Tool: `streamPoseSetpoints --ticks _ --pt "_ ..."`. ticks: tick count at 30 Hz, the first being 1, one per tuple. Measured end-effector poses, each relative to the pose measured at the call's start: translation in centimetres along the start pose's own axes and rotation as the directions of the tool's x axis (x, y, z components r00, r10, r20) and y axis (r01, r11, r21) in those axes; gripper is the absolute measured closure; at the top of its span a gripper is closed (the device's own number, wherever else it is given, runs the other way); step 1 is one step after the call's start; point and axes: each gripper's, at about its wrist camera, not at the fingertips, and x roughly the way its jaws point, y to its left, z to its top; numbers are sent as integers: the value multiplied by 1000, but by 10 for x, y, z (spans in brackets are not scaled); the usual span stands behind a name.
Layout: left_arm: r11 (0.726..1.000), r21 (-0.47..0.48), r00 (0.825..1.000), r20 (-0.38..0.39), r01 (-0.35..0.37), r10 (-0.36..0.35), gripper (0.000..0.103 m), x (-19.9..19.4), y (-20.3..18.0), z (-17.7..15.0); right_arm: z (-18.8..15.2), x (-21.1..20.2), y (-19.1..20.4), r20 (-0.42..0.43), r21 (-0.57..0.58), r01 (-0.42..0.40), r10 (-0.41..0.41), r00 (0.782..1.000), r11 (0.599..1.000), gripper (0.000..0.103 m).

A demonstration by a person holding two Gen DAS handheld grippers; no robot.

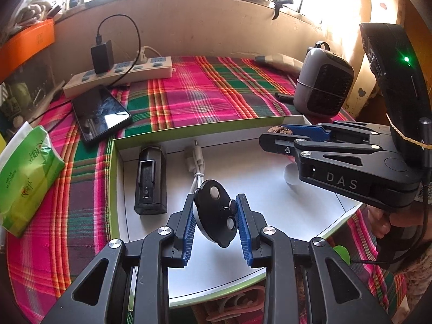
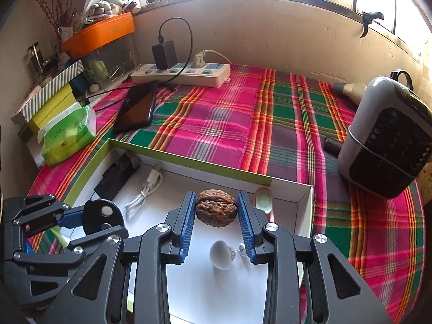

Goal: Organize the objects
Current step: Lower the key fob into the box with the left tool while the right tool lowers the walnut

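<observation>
In the left wrist view, the left hand-held gripper clamps a flat black rounded disc with metal studs above the shallow white cardboard box with green sides; the neighbouring gripper reads "DAS". In the right wrist view, the right hand-held gripper grips a brown wrinkled walnut over that box.

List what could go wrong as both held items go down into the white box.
1. The walnut is round and pinched only at its sides by the right gripper; it may roll once released, toward the white knob beneath it.
2. The black round piece in the left gripper sits tilted and might twist out.
3. Both grippers crowd the white box; they might collide.
</observation>
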Motion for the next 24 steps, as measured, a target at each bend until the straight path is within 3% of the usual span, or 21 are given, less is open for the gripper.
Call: streamPoseSetpoints --ticks 24 --pt "1000 0 999 -36 -11 11 76 16 0 -1 7 24 1 -42 -13 6 -7 999 1000 70"
